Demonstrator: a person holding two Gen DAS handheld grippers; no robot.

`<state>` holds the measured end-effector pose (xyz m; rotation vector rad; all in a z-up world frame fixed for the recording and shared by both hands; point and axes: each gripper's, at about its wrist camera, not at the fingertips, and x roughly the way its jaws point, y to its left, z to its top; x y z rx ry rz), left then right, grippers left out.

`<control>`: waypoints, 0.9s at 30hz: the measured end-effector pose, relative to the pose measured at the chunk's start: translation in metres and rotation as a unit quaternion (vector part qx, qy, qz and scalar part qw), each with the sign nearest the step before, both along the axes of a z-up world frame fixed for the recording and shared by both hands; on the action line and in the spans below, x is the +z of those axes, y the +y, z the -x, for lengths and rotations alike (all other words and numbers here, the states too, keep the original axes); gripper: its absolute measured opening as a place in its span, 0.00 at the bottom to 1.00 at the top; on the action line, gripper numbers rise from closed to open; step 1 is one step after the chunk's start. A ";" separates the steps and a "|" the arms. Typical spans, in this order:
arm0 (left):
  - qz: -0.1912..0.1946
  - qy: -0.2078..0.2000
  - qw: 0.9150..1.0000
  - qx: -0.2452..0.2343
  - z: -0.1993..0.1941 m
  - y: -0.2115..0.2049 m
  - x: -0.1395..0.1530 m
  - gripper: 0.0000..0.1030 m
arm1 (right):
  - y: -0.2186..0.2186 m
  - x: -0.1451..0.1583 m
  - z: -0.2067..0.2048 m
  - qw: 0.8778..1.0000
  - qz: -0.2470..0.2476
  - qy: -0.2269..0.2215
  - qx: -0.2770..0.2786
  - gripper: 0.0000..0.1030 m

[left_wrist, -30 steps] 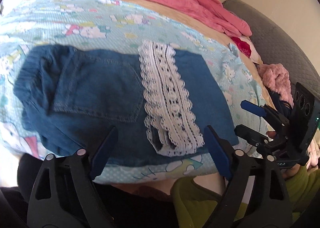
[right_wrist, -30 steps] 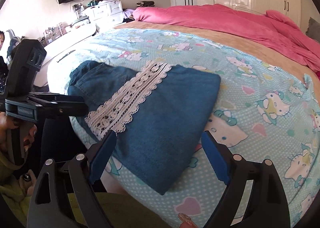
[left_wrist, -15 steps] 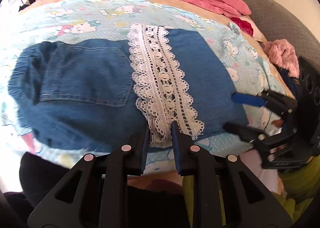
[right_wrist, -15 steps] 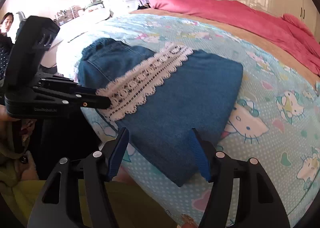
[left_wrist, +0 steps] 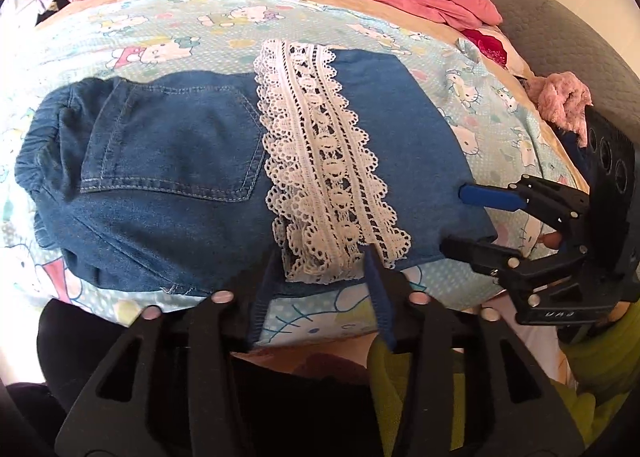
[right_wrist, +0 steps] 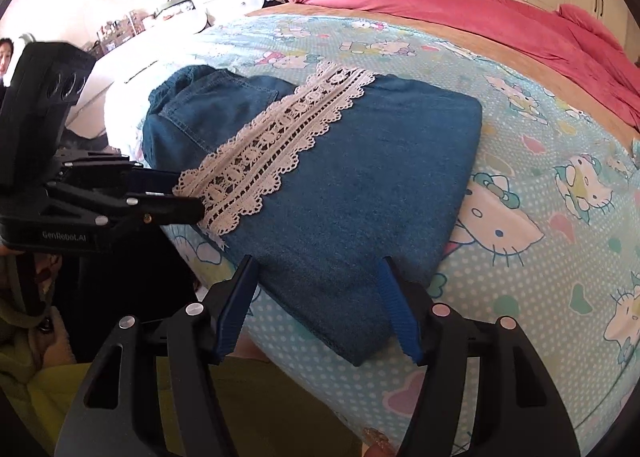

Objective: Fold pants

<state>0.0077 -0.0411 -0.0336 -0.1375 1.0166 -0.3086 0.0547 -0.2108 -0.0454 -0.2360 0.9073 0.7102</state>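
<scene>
Garment: blue denim pants with a white lace trim band (left_wrist: 256,177) lie folded into a compact rectangle on the bed with the pale-blue cartoon-cat print sheet (left_wrist: 192,33), directly ahead of both claws, their near edge at the edge of the mattress.
Left claw (left_wrist: 320,269): partly open, its blue-padded fingers (left_wrist: 376,281) bracketing the near end of the lace band; nothing is pinched between them.
Right claw (right_wrist: 320,289): open wider, straddling the near corner of the plain denim panel; it holds nothing.
Risk, uneven pinch: if the left claw closes on the lace alone, the upper layer would likely lift away from the layers beneath and the fold would open.
Risk, drag: a corner grip by the right claw probably catches few layers, so a pull could skew the rectangle.
Risk, slip: the bundle sits near the mattress edge, just ahead of the claws; a tug toward them may slide it off the bed.
Background: crumpled pink duvet (right_wrist: 480,5), well beyond the claws.
</scene>
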 end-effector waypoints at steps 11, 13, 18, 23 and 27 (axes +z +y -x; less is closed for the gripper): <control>-0.022 -0.022 0.999 0.011 0.007 -0.002 0.016 0.79 | -0.029 0.022 -0.003 0.999 -0.032 -0.003 -0.043 0.78; -0.025 -0.025 0.999 0.011 0.008 -0.003 0.019 0.86 | -0.032 0.025 -0.003 0.998 -0.035 -0.005 -0.048 0.83; -0.037 -0.029 0.999 0.014 0.009 -0.004 0.023 0.91 | -0.036 0.029 -0.003 0.997 -0.036 -0.013 -0.061 0.89; -0.051 -0.026 0.998 0.025 0.009 -0.003 0.025 0.91 | -0.038 0.033 -0.004 0.997 -0.037 -0.019 -0.067 0.92; -0.052 -0.030 0.998 0.026 0.011 -0.001 0.028 0.91 | -0.039 0.037 -0.003 0.997 -0.037 -0.025 -0.069 0.92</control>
